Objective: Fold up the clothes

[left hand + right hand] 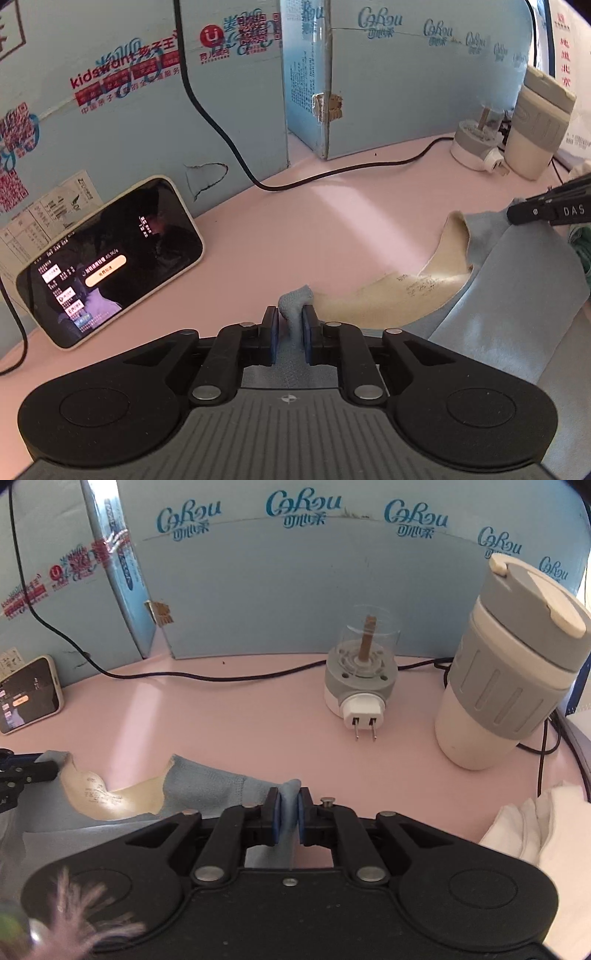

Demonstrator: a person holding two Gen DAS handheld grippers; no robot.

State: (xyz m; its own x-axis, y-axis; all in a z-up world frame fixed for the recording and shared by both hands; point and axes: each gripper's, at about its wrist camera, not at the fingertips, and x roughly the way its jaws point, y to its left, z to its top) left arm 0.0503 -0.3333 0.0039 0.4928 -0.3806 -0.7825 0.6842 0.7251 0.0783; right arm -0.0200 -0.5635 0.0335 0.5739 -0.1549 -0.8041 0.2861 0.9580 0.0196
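A light blue garment [517,288] with a beige inner lining [406,291] is stretched between my two grippers above the pink table [258,229]. My left gripper [290,317] is shut on one bunched blue corner of it. My right gripper [290,805] is shut on the other bunched corner; the cloth [207,779] runs left from it, with the beige lining [107,801] showing. The right gripper's tip [546,212] shows at the right edge of the left wrist view, and the left gripper's tip [22,771] at the left edge of the right wrist view.
A phone [107,262] leans against blue cardboard boxes [147,122] at the back left. A black cable [332,171] crosses the table. A plug-in device [360,686] and a grey-and-cream cup [506,675] stand at the back right. White cloth [535,830] lies at the right.
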